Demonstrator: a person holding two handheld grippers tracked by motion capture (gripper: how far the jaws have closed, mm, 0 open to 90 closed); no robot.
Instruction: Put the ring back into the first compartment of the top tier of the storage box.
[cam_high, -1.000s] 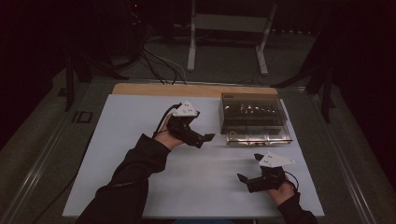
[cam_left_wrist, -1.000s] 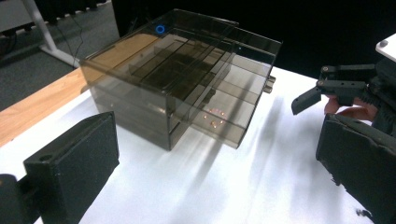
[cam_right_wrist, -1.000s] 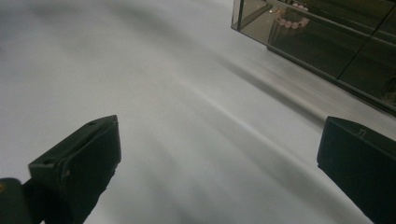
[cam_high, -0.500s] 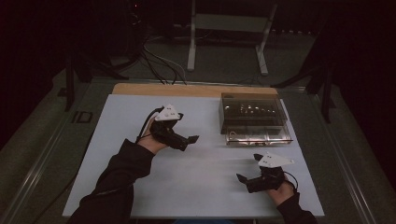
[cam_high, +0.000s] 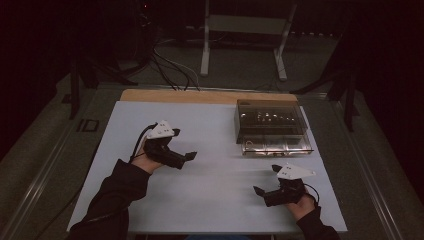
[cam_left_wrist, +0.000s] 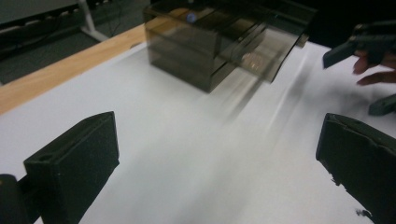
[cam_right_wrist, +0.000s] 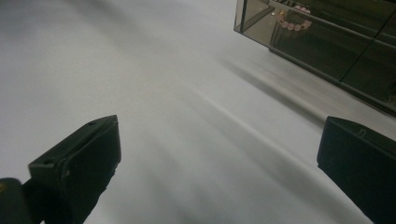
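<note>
A smoky clear plastic box (cam_high: 270, 126) with small drawers stands at the back right of the white table (cam_high: 210, 200); its bottom drawer (cam_high: 277, 147) is pulled out toward me. The same box (cam_left_wrist: 210, 42) sits ahead in the left gripper view, and its side (cam_right_wrist: 327, 37), with pink beads (cam_right_wrist: 293, 24) inside, shows at the top right of the right gripper view. My left gripper (cam_high: 190, 156) hovers left of centre, open and empty, jaws pointing right. My right gripper (cam_high: 260, 191) rests near the front right, open and empty, jaws pointing left.
A wooden strip (cam_high: 200, 96) runs along the table's far edge. Beyond it are cables (cam_high: 170, 60) on the floor and a white metal stand (cam_high: 245, 30). Dark metal rails (cam_high: 55, 150) flank the table on both sides.
My left gripper has drawn back from beside the box, leftward and toward me. The right gripper has barely shifted.
</note>
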